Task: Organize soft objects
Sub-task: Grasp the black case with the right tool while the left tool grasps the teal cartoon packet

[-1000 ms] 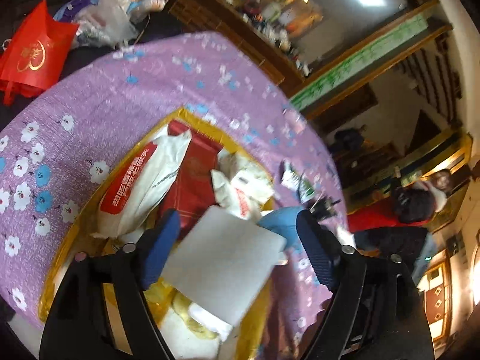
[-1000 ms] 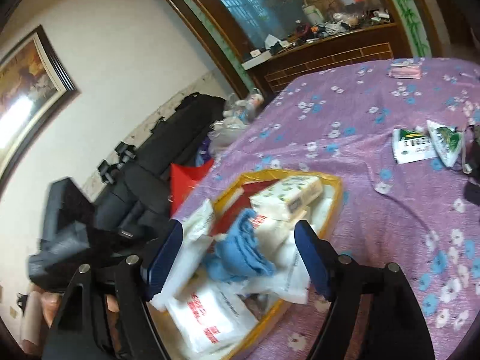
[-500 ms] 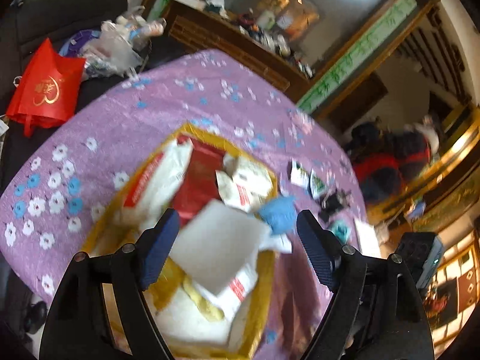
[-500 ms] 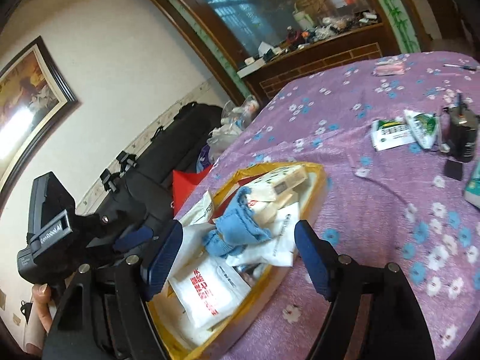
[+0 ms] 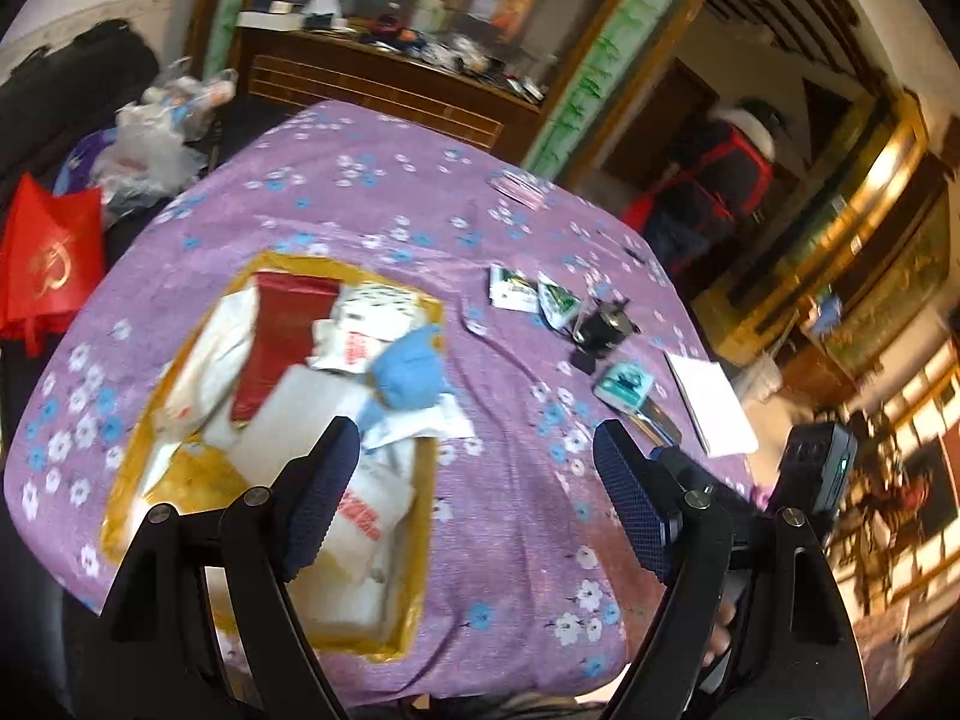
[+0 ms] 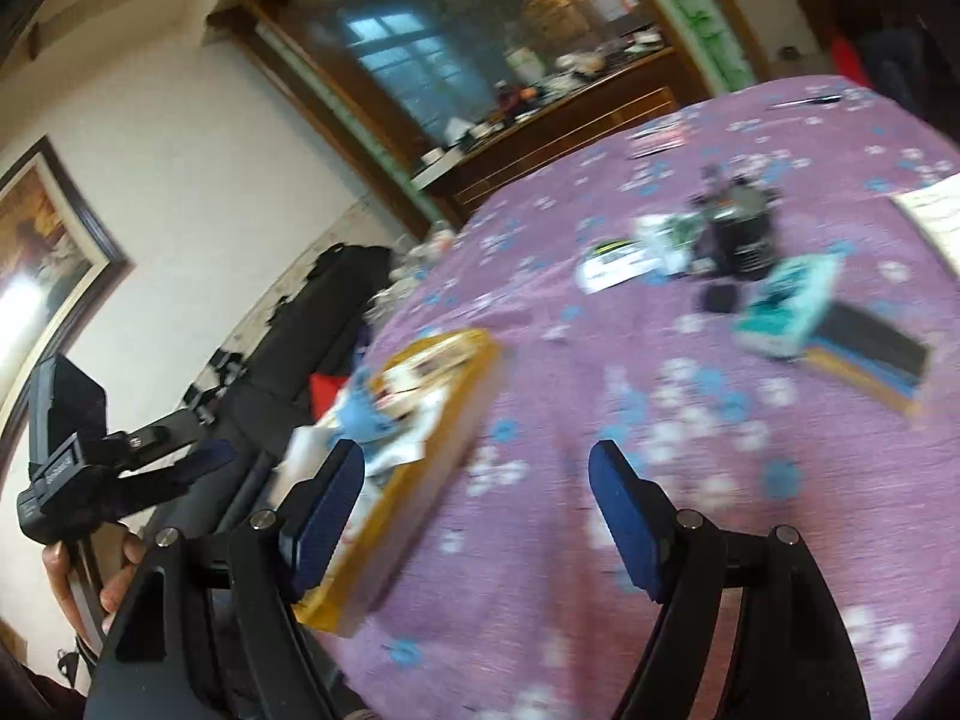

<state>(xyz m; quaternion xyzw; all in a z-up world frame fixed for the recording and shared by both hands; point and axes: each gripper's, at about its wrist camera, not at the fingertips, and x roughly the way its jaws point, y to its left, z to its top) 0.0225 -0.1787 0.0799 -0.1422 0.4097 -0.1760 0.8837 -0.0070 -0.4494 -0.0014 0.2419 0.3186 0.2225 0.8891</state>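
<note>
Left gripper (image 5: 477, 483): your jaws stand spread with nothing between them, above the near edge of the table (image 5: 372, 192).
Right gripper (image 6: 477, 501): jaws spread as well, empty, aimed over the cloth between the tray (image 6: 474, 378) and the clutter on the far side.
Tray: the yellow tray (image 5: 420, 540) sits on the left of the table, already piled with white packs (image 5: 360, 516), a red pouch (image 5: 276, 342) and a blue cloth (image 5: 408, 372) that hangs at its right rim.
Soft things left out: two small green-and-white packets (image 5: 534, 297) lie on the bare cloth, well apart from the tray, just beside a black gadget (image 5: 600, 327).
Step, as I judge it: go for those packets next.
How to do it well: come down on one packet only, pads either side of its flat body, and keep clear of the gadget.
Risk: the right view is blurred; steady your hand before you close.
Drop: release over a free patch, not on the overhanging cloth.
</note>
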